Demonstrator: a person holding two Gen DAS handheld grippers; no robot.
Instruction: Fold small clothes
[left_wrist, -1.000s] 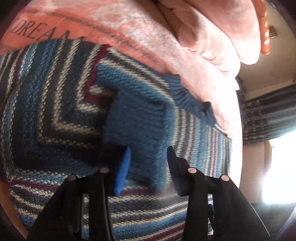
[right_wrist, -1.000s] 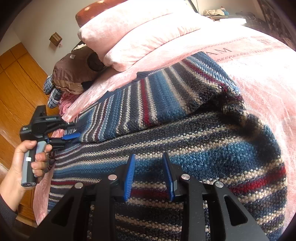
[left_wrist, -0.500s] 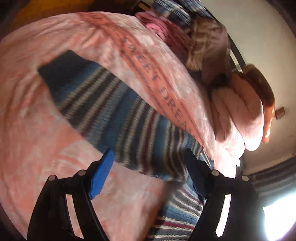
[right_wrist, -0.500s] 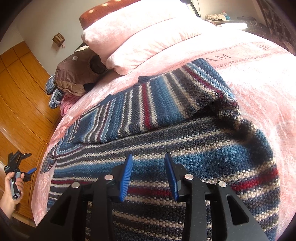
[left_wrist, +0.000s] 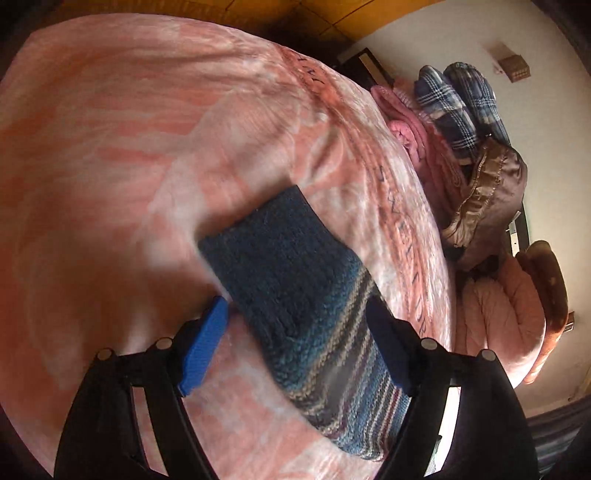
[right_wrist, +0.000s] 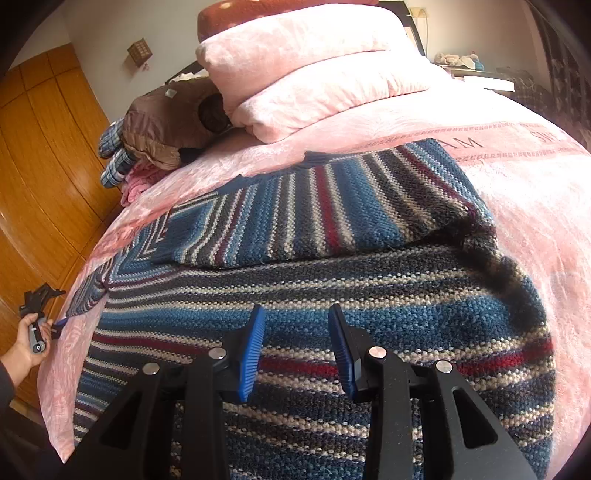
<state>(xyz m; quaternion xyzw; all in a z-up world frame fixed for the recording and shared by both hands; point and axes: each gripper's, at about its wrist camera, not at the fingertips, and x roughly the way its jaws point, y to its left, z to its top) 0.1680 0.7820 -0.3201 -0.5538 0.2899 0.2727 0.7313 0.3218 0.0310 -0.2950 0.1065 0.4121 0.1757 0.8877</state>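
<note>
Left wrist view: the sleeve (left_wrist: 295, 295) of the striped sweater (right_wrist: 332, 266) is seen stretched out over the pink blanket (left_wrist: 110, 147), between the spread fingers of the left gripper (left_wrist: 295, 343); nothing is held.
Right gripper (right_wrist: 297, 341): fingers parted, poised just over the sweater body; no cloth is pinched.
Sweater position: laid on the bed, one sleeve already folded across.
Risk, bunching: only one knit layer may be caught.
Risk, dragging: the folded sleeve could be pulled askew.
</note>
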